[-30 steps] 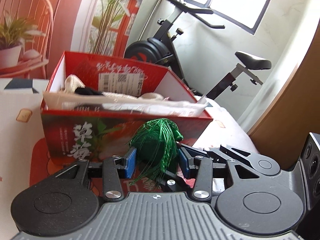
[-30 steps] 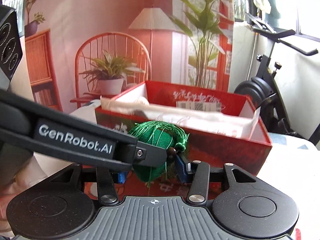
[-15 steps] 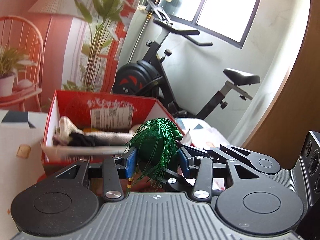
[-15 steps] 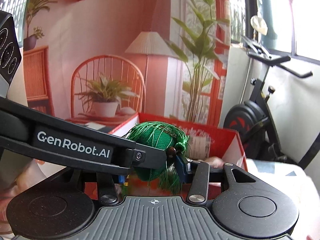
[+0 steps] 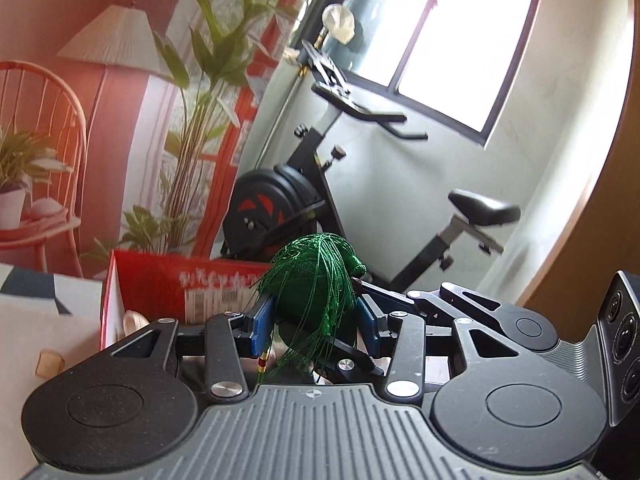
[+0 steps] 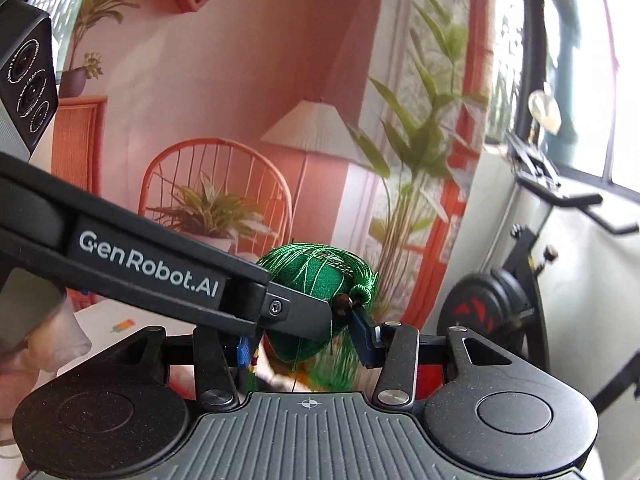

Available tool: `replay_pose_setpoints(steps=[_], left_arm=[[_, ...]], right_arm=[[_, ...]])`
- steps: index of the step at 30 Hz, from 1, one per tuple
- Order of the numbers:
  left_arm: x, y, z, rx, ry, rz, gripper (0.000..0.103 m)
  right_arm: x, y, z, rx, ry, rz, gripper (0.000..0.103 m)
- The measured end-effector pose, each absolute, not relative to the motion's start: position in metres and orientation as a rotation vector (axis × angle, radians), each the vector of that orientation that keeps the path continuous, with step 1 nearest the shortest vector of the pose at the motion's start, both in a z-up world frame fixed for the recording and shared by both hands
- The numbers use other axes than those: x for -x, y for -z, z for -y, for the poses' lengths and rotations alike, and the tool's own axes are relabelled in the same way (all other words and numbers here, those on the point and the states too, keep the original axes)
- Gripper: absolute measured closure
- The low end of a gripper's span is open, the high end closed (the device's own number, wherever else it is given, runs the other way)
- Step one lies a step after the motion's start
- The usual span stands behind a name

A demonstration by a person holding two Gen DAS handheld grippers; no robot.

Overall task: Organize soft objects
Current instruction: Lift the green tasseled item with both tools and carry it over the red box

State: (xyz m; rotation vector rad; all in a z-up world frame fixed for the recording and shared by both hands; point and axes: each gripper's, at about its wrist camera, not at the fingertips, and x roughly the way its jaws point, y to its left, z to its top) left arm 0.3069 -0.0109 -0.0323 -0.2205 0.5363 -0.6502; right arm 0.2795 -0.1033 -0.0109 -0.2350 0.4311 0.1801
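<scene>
Where both jaws clamp: round green satin pouch point(image 5: 316, 292) | glossy thread tassel

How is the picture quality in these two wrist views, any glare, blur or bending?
Left wrist view: the window is blown out white, the wooden edge at right bows from fisheye distortion, and the red box is slightly smeared. Right wrist view: the window glares at upper right, the edges look soft, the green tasselled pouch stays fairly sharp, and the exercise bike curves.
</scene>
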Motion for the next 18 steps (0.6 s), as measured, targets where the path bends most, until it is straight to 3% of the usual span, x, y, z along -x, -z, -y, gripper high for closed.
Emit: replay_pose_setpoints(steps=[8,18], left_arm=[[-0.344,0.023,0.002,0.251,0.640,-0.497,0.056],[-0.387,0.060,-0.009,0.285,0.584,-0.568,0.056]], right_arm=[[-0.333,0.001,0.095,0.326,-0.203,-0.400,0.060],[-0.398,0.038,0.083,0.371,-0.243,-0.484,0.060]])
